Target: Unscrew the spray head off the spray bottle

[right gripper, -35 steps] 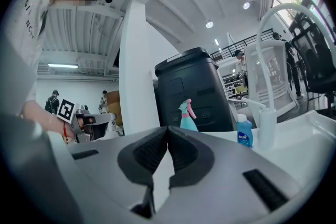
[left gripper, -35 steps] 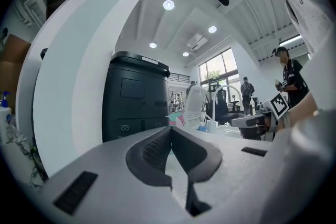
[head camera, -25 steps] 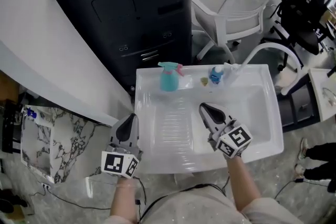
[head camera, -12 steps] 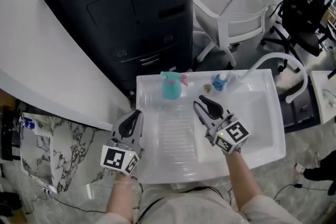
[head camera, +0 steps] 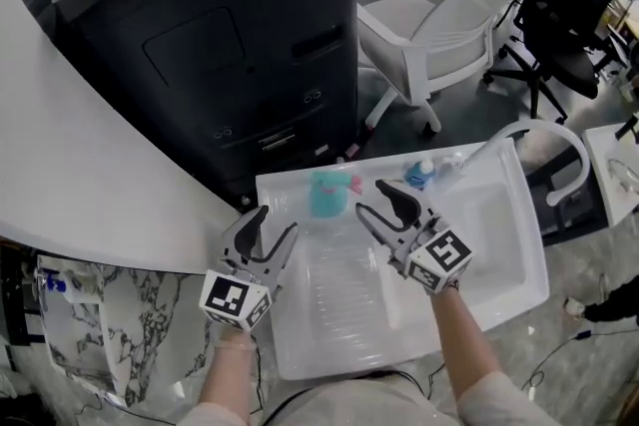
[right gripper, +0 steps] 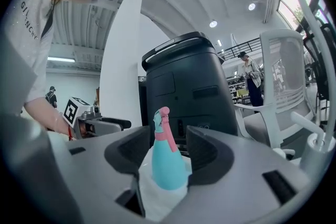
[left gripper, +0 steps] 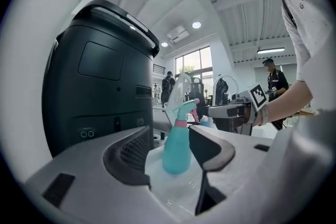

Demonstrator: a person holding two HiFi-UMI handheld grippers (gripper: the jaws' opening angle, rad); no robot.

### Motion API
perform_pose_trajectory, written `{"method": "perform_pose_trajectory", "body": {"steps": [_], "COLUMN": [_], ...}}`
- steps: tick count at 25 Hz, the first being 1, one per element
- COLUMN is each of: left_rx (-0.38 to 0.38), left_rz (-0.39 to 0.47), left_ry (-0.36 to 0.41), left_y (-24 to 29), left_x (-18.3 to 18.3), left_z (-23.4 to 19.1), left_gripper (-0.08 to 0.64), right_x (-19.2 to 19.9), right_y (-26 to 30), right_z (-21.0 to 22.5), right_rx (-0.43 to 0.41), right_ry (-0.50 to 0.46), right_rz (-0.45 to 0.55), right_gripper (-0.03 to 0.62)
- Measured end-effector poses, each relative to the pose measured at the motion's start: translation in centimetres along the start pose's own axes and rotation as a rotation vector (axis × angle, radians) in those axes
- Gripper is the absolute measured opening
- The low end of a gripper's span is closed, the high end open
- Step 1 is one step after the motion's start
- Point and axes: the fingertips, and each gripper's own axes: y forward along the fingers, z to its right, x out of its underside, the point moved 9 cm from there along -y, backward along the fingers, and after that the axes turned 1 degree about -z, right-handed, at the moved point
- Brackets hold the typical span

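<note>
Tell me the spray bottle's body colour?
The plastic spray bottle is teal, pink at the neck; clearest in the left gripper view.

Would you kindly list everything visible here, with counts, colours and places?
spray bottle: one, teal with a pink collar, upright at the sink's back edge
small bottle: one, blue, beside the tap
sink: one, white, in front of the person
tap: one, white, arched, at the sink's right rear
cabinet: one, black, behind the sink
white chair: one, beyond the sink
black chair: one, far right
left claw: one, grey, jaws have just been opening, nothing gripped, spray bottle ahead
right claw: one, grey, jaws have just been opening, nothing gripped, spray bottle ahead
</note>
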Motion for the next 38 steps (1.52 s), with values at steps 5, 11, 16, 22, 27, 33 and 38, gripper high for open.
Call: {"method": "perform_pose_trajectory", "body": {"steps": [5, 11, 16, 22, 27, 33, 38], "left_rx": [0.060, 0.073, 0.049, -0.030, -0.025, 0.104, 0.209], "left_rz": [-0.065, -0.142, -0.161, -0.164, -0.156, -0.174, -0.182], "left_ry": [0.023, 0.054, 0.083, 0.108, 0.144, 0.199, 0.242], "left_y": [3.4, 7.1, 9.3, 11.0, 11.7, 11.5, 11.2], "left_x": [0.9, 2.3, 3.0, 3.5, 3.7, 4.0, 4.1], "left_z": [0.6, 1.8, 2.7, 2.7, 2.8, 2.6, 2.0], "left_gripper": [0.307, 0.359, 0.362, 0.362, 0.362, 0.331, 0.328], "right_x": [-0.3, -0.3, -0.2, -0.9, -1.3, -1.1, -0.6], "right_y": [1.3, 2.3, 3.5, 4.5, 4.5, 4.6, 4.7], "right_z": [0.3, 0.3, 0.1, -0.1, -0.9, -1.6, -2.1], "right_rx": [-0.016, -0.049, -0.071, -0.094, -0.103, -0.130, -0.123], "right_ry": [0.000, -0.004, -0.005, -0.023, -0.032, -0.082, -0.137], "right_rz": [0.017, 0.028, 0.022, 0.025, 0.017, -0.011, -0.017], "right_gripper": [0.242, 0.242, 0.232, 0.173, 0.131, 0.110, 0.067]}}
